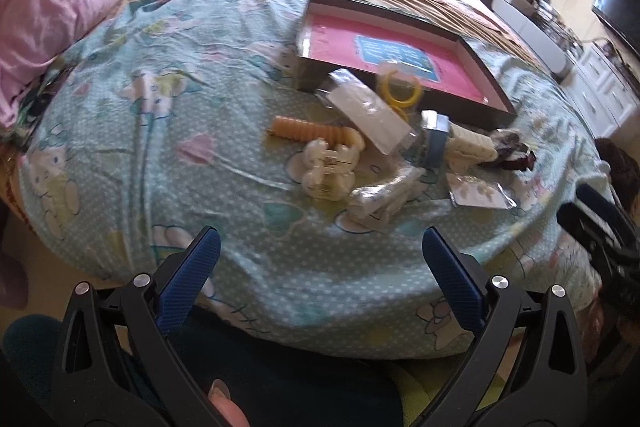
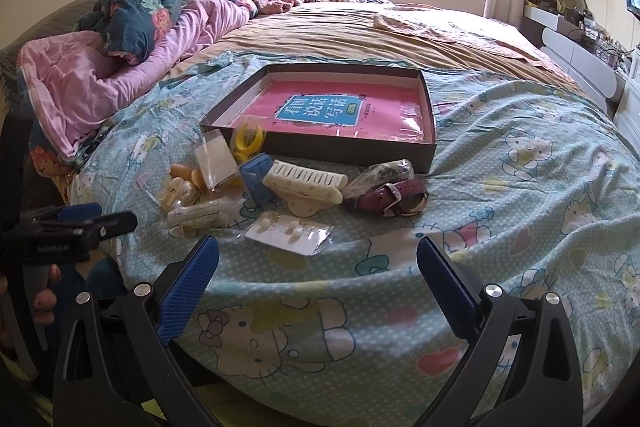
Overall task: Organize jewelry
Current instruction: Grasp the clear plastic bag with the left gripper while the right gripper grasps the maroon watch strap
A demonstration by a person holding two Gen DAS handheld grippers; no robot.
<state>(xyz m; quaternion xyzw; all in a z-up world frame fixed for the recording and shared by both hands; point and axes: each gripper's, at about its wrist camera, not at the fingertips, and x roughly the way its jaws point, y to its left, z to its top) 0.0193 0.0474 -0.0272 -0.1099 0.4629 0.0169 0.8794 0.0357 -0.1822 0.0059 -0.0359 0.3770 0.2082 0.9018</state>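
On the bed [image 2: 500, 131], near your box [image 2: 430, 115], the jewelry [image 2: 296, 183] lies heaped; your left tool [image 1: 320, 255] and right tool [image 2: 318, 259] hang spread wide, holding nothing.

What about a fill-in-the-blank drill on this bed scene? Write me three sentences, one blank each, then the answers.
1. The book inside the shallow box has a ____ cover.
2. The watch with the maroon strap lies ____ the box, on the bedsheet.
3. Both the left gripper and the right gripper have their jaws ____.

Answers: pink; outside; open
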